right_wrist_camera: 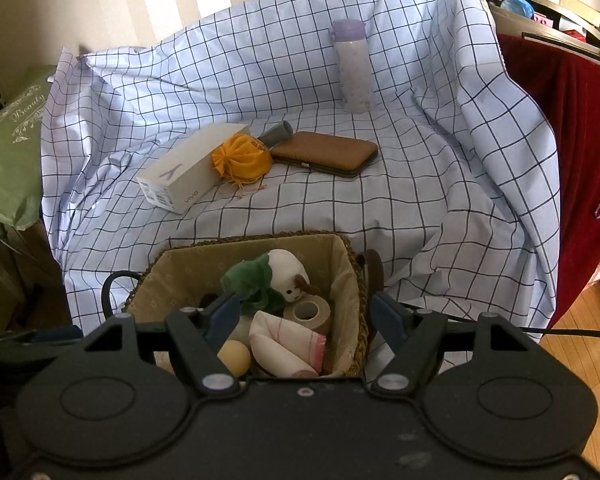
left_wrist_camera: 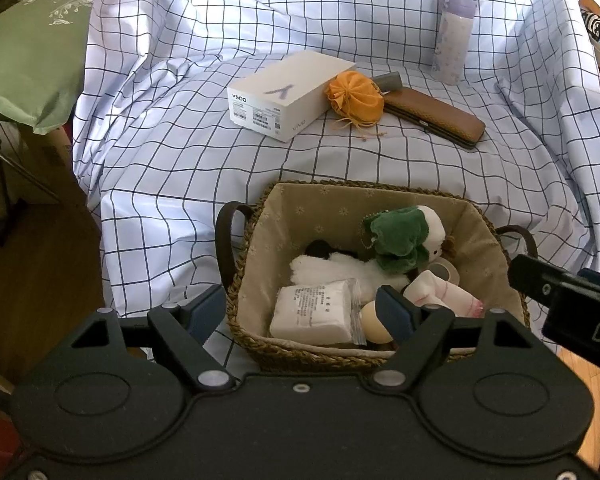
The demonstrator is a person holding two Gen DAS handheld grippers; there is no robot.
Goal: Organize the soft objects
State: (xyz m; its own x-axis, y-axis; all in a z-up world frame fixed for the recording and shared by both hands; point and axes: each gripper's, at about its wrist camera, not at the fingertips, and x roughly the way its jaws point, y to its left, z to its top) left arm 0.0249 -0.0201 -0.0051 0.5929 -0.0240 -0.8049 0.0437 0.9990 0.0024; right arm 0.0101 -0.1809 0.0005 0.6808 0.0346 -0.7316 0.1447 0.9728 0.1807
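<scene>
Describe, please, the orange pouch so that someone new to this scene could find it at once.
Look at the checked cloth covering the surface, beyond the woven basket. Out there a white phone box and a brown case lie side by side; the orange pouch sits between them, touching the box. It alone is soft, gathered and drawstringed.

Soft daylight from the top of both frames brightens the white checked cloth (left_wrist_camera: 340, 20); lower corners fall dark, edges bend with fisheye distortion, focus stays sharp.

Orange pouch (left_wrist_camera: 355, 98), navy-checked white sheet (left_wrist_camera: 180, 160)
</scene>
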